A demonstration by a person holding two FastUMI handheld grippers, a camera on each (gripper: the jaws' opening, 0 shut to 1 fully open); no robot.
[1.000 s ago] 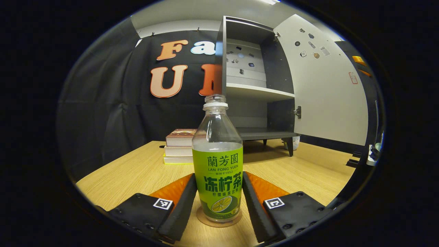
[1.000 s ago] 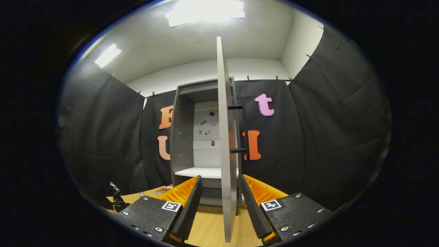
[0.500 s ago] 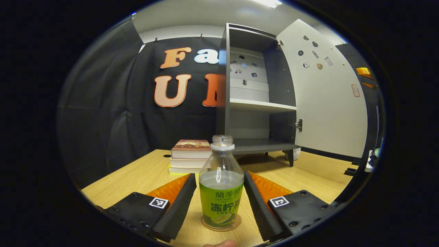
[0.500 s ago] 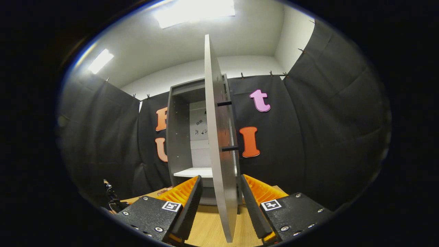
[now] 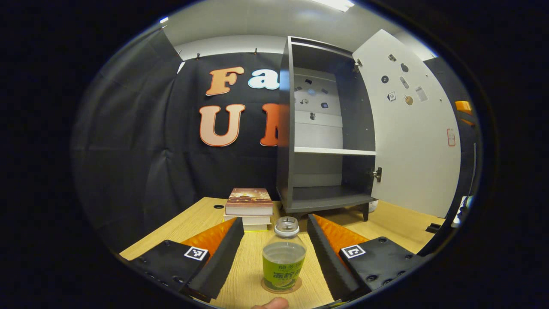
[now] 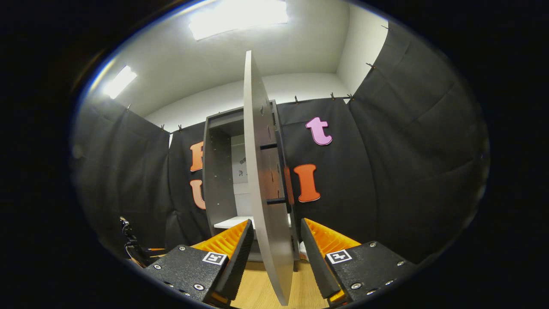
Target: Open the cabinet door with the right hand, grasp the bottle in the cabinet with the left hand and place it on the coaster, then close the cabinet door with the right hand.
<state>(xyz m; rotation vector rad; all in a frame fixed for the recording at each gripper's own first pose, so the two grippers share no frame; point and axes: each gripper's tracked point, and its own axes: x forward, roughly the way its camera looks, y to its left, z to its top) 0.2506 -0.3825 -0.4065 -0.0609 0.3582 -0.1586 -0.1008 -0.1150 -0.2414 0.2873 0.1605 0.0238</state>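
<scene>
Spread wide, the black-padded orange fingers of the left gripper clamp nothing in the left gripper view; the clear plastic bottle with a green label stands upright between them without touching either pad, on the round brown coaster, whose rim just shows beneath it; the label's writing is too small to make out; a pale fingertip pokes in at the bottom edge, cut off; the light wooden table lies bare around the coaster; farther back a stack of books lies just beside the dark grey cabinet, whose white door stands swung out to the right, small stickers on its inner face too tiny to make out; the lower compartment and white shelf sit open to view; an orange gripper part peeks past the door's far edge, mostly hidden. Over in the right gripper view, the right gripper also holds its fingers apart; the door runs edge-on between them, its bottom corner cut off low in the picture; whether either pad touches the panel cannot be told; the door hides much of the cabinet interior; a dark tangle of cable at the lower left is hard to identify.
</scene>
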